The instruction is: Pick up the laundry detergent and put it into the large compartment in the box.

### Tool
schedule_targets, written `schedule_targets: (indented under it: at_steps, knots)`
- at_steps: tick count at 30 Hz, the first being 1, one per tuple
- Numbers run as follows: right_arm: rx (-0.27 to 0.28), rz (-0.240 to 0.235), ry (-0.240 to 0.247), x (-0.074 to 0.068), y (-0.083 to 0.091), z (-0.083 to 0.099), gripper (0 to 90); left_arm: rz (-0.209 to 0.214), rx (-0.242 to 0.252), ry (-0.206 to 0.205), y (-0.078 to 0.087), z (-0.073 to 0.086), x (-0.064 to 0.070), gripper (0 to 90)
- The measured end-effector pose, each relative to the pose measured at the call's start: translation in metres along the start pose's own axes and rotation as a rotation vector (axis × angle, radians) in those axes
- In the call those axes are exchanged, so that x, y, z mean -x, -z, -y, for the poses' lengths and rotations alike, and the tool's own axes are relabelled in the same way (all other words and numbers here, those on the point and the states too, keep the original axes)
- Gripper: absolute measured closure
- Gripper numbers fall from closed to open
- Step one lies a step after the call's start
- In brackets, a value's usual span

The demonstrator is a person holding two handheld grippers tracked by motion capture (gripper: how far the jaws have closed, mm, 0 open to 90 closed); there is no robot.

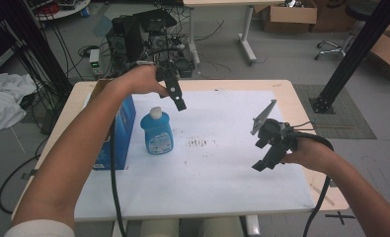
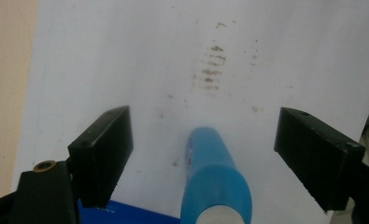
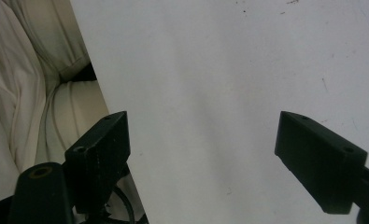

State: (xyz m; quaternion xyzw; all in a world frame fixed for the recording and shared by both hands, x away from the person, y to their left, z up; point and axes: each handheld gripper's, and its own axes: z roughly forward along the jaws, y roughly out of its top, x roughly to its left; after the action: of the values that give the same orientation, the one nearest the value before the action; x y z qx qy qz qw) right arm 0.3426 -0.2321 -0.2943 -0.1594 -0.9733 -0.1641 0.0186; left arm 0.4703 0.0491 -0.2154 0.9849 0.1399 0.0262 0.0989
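Observation:
A blue bottle (image 1: 157,130) with a white cap stands upright on the white sheet (image 1: 217,163), left of centre. My left gripper (image 1: 176,96) hovers above and just behind it, open. In the left gripper view the bottle (image 2: 215,182) lies below and between the two wide-apart jaws, untouched. My left gripper (image 2: 203,154) holds nothing. My right gripper (image 1: 267,153) hangs over the right part of the sheet, open and empty. In the right gripper view my right gripper (image 3: 203,158) looks down on bare white sheet (image 3: 229,84) near its front edge.
A blue box (image 1: 117,133) stands at the table's left, close beside the bottle. Dark smudges (image 1: 198,143) mark the sheet's middle. The wooden table edge (image 1: 306,123) runs along the right. Pale trousers (image 3: 28,93) show past the sheet's front edge.

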Motion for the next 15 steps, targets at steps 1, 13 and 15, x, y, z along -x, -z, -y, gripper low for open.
schedule_targets:
  at_steps: [1,13,15]
  knots:
    - [0.0,0.0,0.001,-0.0001,0.0,0.0001,18.1,-0.001,0.009,0.008,-0.0001,0.0004,0.0002,20.2]
    - [-0.002,0.003,0.001,0.0003,0.0,0.0009,18.0,-0.027,0.004,0.033,0.0077,0.0076,0.0033,20.0]
    - [-0.003,0.001,0.004,0.0003,-0.0008,0.001,18.1,-0.028,0.009,0.047,0.0095,0.0104,0.0037,20.0]
